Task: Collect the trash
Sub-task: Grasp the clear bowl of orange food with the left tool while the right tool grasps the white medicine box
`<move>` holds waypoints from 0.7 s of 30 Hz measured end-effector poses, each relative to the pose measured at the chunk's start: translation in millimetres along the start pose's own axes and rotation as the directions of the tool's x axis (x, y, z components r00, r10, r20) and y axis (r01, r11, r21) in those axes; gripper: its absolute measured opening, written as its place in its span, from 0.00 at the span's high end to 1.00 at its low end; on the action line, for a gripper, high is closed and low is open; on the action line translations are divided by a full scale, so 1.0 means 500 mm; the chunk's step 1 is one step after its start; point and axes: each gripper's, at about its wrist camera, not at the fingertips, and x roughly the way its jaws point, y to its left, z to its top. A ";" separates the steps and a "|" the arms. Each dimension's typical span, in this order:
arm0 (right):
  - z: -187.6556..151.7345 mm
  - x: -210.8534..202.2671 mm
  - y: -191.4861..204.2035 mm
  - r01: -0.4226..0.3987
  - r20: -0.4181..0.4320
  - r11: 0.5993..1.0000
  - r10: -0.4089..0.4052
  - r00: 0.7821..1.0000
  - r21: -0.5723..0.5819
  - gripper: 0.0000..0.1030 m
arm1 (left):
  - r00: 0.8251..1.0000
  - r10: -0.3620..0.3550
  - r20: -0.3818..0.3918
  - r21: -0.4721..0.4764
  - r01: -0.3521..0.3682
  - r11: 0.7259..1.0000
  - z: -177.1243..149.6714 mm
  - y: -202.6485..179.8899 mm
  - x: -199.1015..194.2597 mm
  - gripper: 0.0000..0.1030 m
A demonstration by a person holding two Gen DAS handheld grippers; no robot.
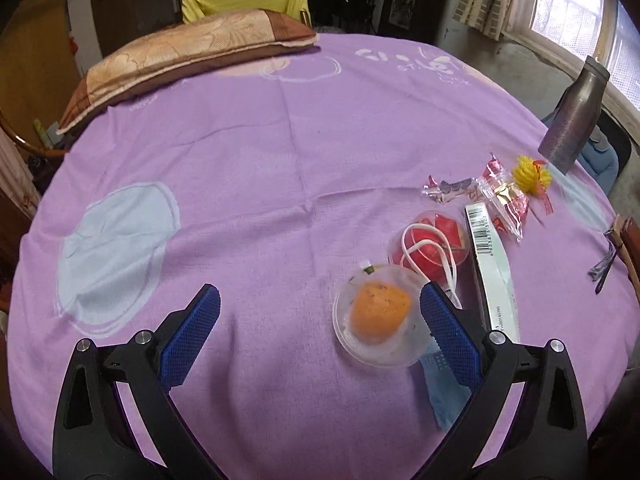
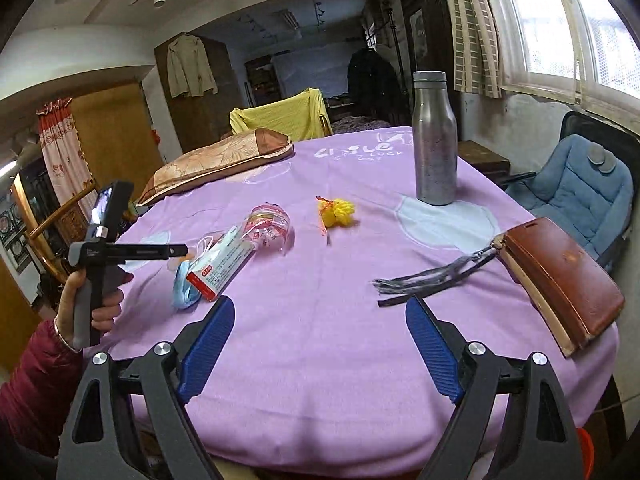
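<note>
On the purple tablecloth [image 1: 248,168] lies a cluster of trash. A clear cup with an orange lump [image 1: 378,314] sits just inside the right finger of my left gripper [image 1: 320,292], which is open and holds nothing. Beyond it are a clear cup of red scraps [image 1: 430,246], a white barcoded box [image 1: 490,264], candy wrappers [image 1: 502,196], a yellow ornament [image 1: 532,174] and a blue face mask [image 1: 440,392]. My right gripper [image 2: 320,304] is open over bare cloth, with the box [image 2: 222,266] and mask [image 2: 184,288] to its left. A hand holds the left gripper [image 2: 176,249] there.
A metal bottle [image 2: 434,140] stands at the far right of the table. A brown notebook [image 2: 560,276] with a dark tassel [image 2: 432,280] lies at the right edge. A pillow [image 2: 218,164] rests at the back left. A blue padded chair [image 2: 576,192] stands beside the table.
</note>
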 end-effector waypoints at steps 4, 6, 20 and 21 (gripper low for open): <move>0.009 0.021 -0.004 -0.005 -0.018 1.000 0.005 1.000 0.021 0.15 | 0.999 -0.042 -0.009 0.027 0.042 0.999 0.004 -0.019 0.014 0.06; 0.010 0.032 -0.007 -0.016 -0.028 0.999 0.017 0.999 0.033 0.15 | 0.999 -0.039 -0.016 0.045 0.040 0.998 0.008 -0.035 0.020 0.06; 0.030 0.078 0.033 -0.065 -0.053 0.998 0.065 0.996 0.003 0.15 | 0.999 0.042 -0.022 -0.017 -0.043 0.999 0.000 0.064 0.031 0.06; 0.032 0.085 0.038 -0.074 -0.057 0.997 0.073 0.996 0.001 0.15 | 0.998 0.055 -0.017 -0.027 -0.056 0.998 -0.001 0.073 0.027 0.06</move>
